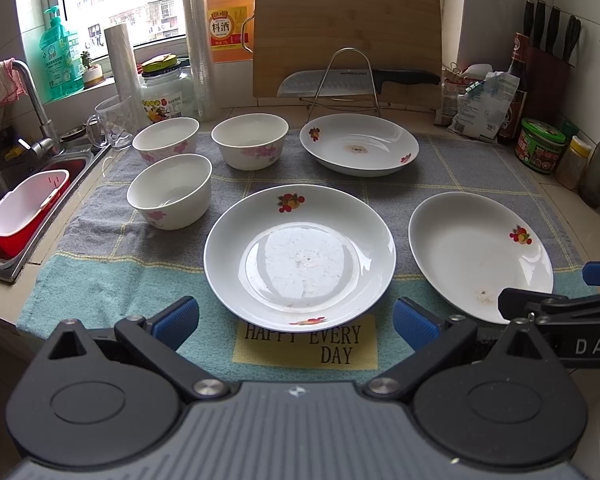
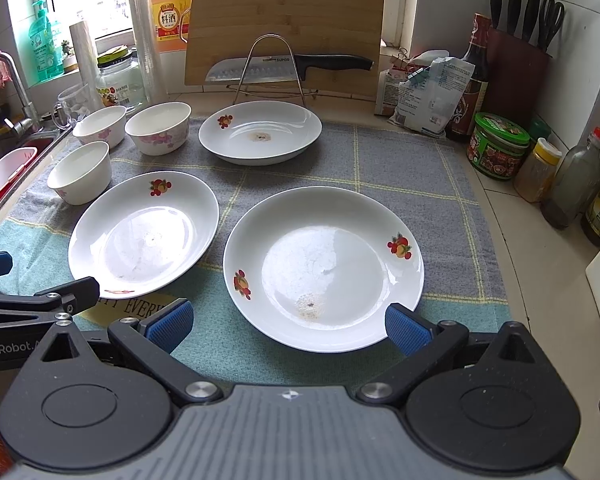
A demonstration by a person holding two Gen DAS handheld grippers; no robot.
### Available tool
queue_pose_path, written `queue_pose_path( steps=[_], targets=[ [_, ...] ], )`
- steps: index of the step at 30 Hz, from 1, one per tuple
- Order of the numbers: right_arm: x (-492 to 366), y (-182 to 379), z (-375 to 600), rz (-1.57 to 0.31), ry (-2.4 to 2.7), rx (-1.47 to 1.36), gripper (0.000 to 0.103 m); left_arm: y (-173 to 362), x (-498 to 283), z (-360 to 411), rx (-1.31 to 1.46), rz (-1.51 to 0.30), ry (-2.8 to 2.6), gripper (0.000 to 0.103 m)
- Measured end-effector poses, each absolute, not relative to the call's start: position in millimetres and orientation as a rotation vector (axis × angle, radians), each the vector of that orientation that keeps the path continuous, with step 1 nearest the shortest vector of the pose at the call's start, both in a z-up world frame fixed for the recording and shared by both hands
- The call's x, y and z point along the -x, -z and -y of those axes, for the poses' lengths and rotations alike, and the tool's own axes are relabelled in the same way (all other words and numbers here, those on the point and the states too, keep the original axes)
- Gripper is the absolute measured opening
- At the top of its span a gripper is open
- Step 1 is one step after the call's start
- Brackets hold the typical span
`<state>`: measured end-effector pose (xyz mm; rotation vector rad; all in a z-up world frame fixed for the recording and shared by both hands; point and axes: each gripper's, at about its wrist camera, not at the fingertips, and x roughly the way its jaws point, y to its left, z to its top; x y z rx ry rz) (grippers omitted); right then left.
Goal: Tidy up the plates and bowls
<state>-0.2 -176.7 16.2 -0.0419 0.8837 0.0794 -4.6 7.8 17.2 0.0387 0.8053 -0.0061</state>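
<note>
Looking down over a kitchen counter, I see a grey and teal checked cloth (image 1: 460, 168) spread across it, printed "HAPPY EVERY DAY" at the near edge. My left gripper (image 1: 296, 322) hovers with its blue pads wide apart, empty, just short of the middle plate (image 1: 300, 256). My right gripper (image 2: 286, 322) is likewise spread and holds nothing, its pads on either side of the near rim of the right plate (image 2: 324, 268); I cannot tell if they touch it. A third plate (image 1: 358, 144) sits at the back of the cloth, apart from the others. Three white bowls (image 1: 170, 190) with pink flowers cluster upright on the cloth's left side. Behind them a bamboo cutting board (image 1: 346, 36) leans at the window, with a knife (image 1: 360, 80) on a wire rack before it. A steel sink (image 1: 16, 184) lies left; jars and bottles line the tiled right wall.
</note>
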Motion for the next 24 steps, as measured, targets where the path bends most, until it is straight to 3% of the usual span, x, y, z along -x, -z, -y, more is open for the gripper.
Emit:
queue_pose_path(
  steps=[24],
  targets=[
    [2,-15,183,-0.873,-0.081,0.041,0.103,-17,6,2,-0.041,-0.797,0.013,0.102]
  ],
)
